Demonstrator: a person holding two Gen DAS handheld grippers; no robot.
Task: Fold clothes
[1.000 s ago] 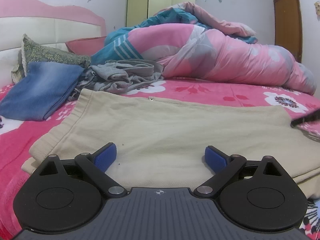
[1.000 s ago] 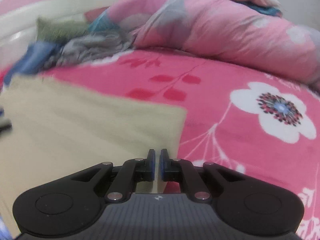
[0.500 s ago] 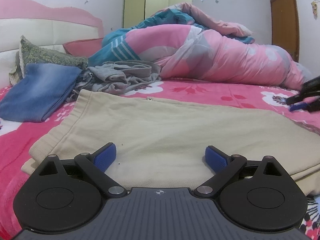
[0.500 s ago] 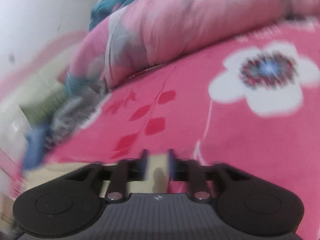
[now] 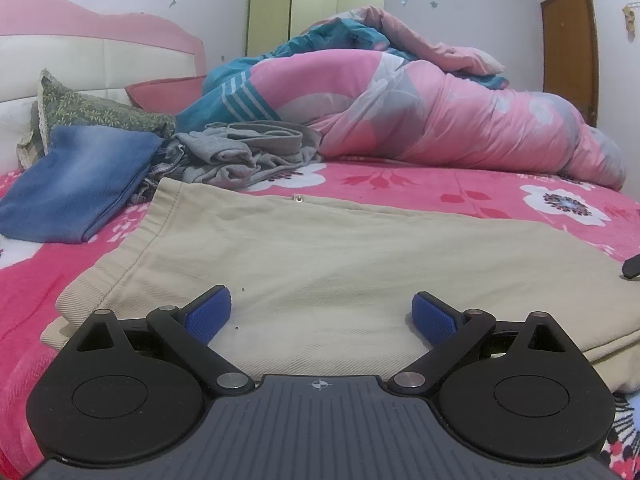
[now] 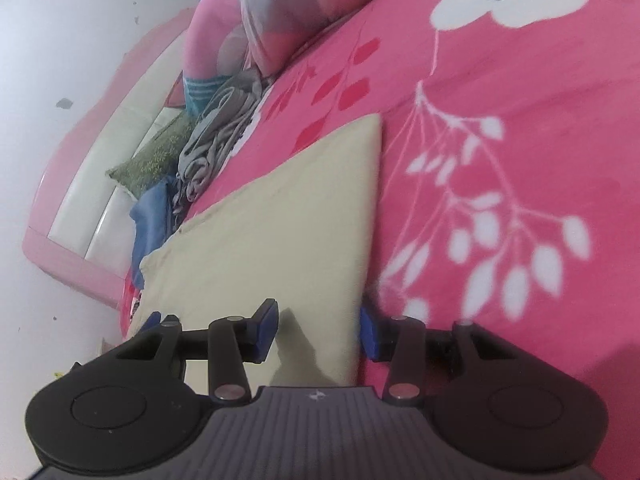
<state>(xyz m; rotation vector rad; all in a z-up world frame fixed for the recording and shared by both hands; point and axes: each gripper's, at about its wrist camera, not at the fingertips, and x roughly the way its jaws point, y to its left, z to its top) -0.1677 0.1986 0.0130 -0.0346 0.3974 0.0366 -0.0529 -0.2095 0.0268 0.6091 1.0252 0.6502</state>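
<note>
A beige garment (image 5: 320,240) lies spread flat on the pink flowered bedsheet (image 5: 440,192). My left gripper (image 5: 320,304) hovers low over its near edge, jaws wide open, nothing between the blue pads. In the right wrist view the same beige garment (image 6: 280,220) runs away from me. My right gripper (image 6: 318,316) is rolled to one side at the cloth's right-hand edge. Its jaws are opening, and that edge lies between the pads, not pressed by them. A dark tip of the right gripper (image 5: 632,266) shows at the far right of the left wrist view.
Folded blue jeans (image 5: 80,184) lie at the left, with a grey clothes heap (image 5: 248,152) behind. A big pink quilt (image 5: 440,120) fills the back of the bed. A green pillow (image 5: 92,112) leans on the headboard (image 5: 100,52). A wardrobe (image 5: 316,12) and door (image 5: 568,52) stand beyond.
My right gripper went from shut to open, rolled over and dropped down to the beige garment's right edge. The left gripper and the garment stayed as they were.
</note>
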